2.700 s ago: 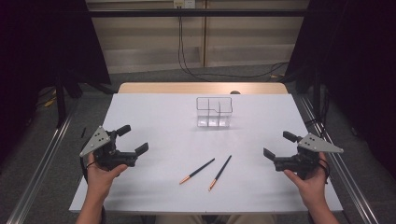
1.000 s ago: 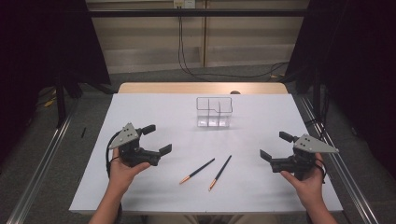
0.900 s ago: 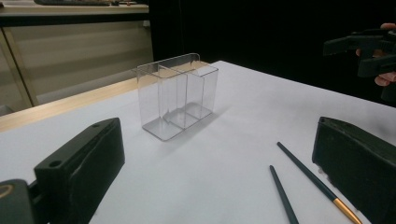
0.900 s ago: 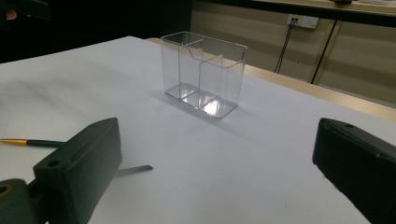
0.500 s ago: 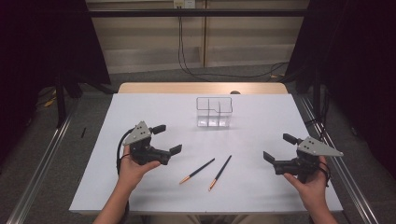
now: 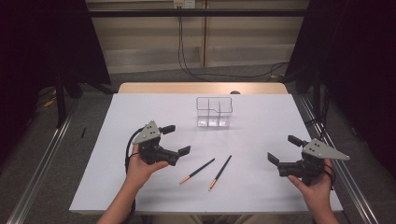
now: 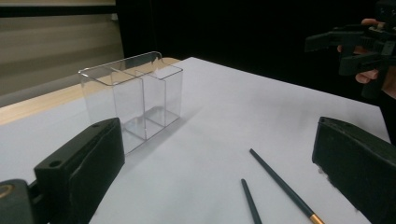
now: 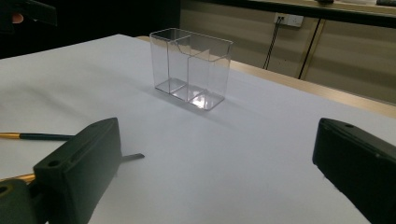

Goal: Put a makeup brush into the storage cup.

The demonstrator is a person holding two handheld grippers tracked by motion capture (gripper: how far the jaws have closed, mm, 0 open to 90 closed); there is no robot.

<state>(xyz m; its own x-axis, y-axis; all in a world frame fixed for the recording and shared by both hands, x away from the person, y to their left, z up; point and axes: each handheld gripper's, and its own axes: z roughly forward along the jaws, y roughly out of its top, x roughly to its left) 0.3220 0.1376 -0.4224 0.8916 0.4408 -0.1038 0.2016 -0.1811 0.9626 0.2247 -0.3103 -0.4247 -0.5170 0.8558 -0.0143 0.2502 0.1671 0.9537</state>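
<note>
Lying just right of the left gripper [image 6: 173,140], whose jaws gaped wide, two pencils [image 6: 198,170] pointed toward the right gripper [image 6: 285,151], farther off, equally wide.

- Bare worktop [image 6: 140,112] is lying open all around both brushes [image 6: 197,170].
- Clear box [image 6: 214,112] is standing as the lone obstacle, well behind them.

Left-hand brush [image 7: 250,199] cut off by bottom edge, second brush [image 8: 32,136] partly hidden behind right claw [image 8: 224,172]
</note>
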